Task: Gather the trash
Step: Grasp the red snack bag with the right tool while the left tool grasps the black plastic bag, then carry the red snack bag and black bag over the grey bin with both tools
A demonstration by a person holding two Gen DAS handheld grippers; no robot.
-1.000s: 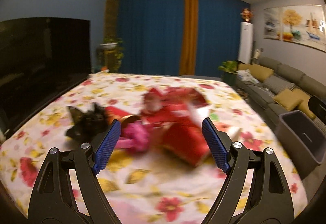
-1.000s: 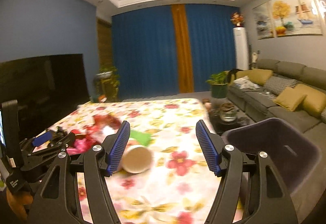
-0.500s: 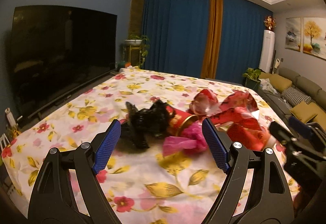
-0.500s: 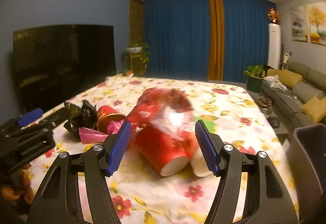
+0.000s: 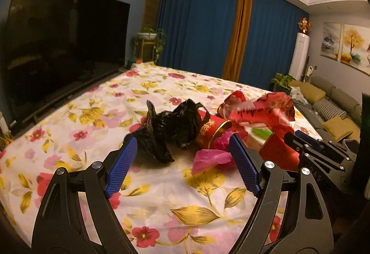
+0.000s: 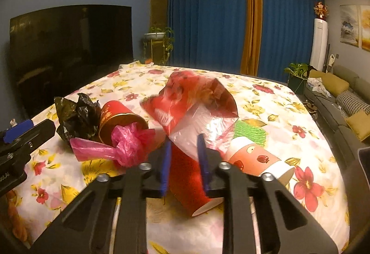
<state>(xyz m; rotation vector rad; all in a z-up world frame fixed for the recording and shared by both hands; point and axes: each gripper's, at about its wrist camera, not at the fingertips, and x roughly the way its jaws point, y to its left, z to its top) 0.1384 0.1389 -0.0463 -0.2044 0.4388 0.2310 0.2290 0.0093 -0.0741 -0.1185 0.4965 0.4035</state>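
Red wrapper [image 6: 192, 101] clamped by right gripper [image 6: 183, 157] | black bag [image 5: 166, 129] centred ahead of left gripper [image 5: 182, 161], jaws apart.

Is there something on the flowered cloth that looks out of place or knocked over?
Yes. Three paper cups lie tipped on their sides on the flowered cloth: a red one between the right claw fingers, an apple-print one and a gold-rimmed one, among crumpled bags.
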